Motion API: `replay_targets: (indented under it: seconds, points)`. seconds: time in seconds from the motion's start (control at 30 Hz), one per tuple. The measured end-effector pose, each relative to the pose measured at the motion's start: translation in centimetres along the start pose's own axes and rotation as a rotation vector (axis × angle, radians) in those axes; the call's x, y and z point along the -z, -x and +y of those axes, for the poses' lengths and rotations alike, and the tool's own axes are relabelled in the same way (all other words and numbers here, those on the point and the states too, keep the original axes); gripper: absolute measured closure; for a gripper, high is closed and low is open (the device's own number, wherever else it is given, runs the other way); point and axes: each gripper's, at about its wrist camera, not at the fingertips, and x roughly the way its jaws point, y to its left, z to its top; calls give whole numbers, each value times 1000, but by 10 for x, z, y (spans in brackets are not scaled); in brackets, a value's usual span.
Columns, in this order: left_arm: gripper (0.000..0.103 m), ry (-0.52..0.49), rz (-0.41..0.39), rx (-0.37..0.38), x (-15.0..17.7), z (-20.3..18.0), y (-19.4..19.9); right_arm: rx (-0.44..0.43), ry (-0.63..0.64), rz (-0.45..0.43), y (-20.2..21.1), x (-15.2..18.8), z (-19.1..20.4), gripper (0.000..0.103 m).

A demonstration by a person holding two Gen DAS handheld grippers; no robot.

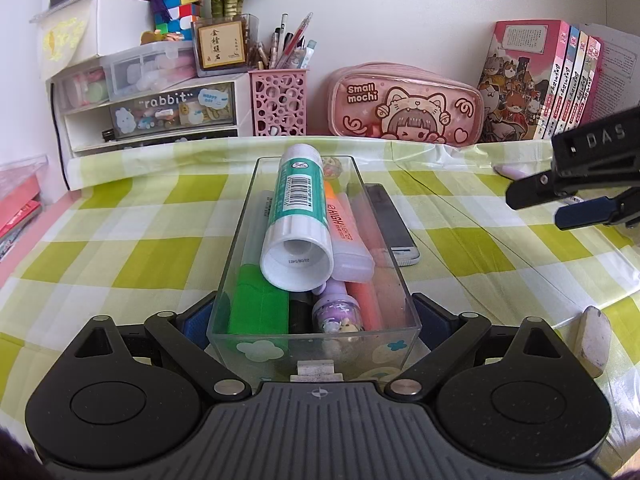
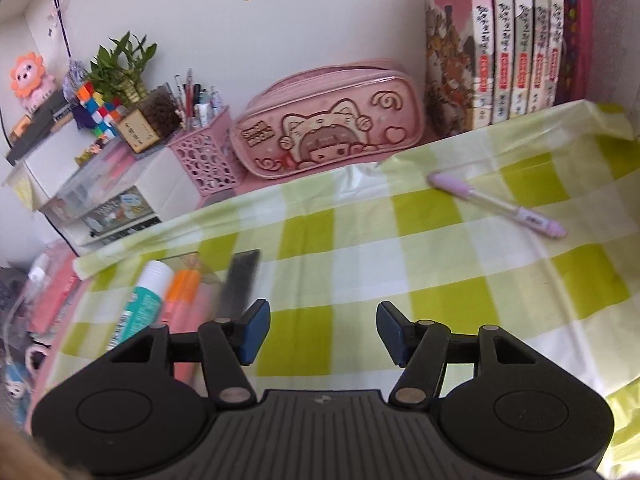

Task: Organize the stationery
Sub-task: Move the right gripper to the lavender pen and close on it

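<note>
My left gripper (image 1: pixel 314 320) is shut on the near end of a clear plastic organizer box (image 1: pixel 314 332), its blue pads against both side walls. Inside lie a teal-and-white glue stick (image 1: pixel 298 220), an orange highlighter (image 1: pixel 346 232), a green marker (image 1: pixel 258 308) and a purple pen (image 1: pixel 338 312). My right gripper (image 2: pixel 322 334) is open and empty above the checked cloth; it also shows in the left wrist view (image 1: pixel 560 204). A lilac pen (image 2: pixel 496 204) lies on the cloth far right of it. A white eraser (image 1: pixel 594 338) lies on the right.
A dark flat case (image 1: pixel 390 220) lies right of the box. Along the wall stand a drawer unit (image 1: pixel 152 112), a pink pen holder (image 1: pixel 278 102), a pink pencil case (image 1: pixel 404 106) and books (image 1: pixel 536 80). The cloth's left edge drops off near red books (image 1: pixel 16 212).
</note>
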Motion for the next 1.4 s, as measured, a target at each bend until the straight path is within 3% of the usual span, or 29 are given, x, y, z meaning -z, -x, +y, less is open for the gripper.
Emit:
replay_targets:
  seconds: [0.37,0.53,0.73,1.03,1.4]
  points:
    - [10,0,0,0,0,0,0,238,58,52,-5,4,-54,21]
    - [10,0,0,1,0,0,0,255,182,89,-16,1,-54,13]
    - [10,1,0,0,0,0,0,239,194,104,-26,-10,-67,4]
    - [10,0,0,0,0,0,0,251,180,145,-55,-45,-81,3]
    - [10,-3,0,4,-1,-1,-1,276,160,108,-82,-68,-88,3]
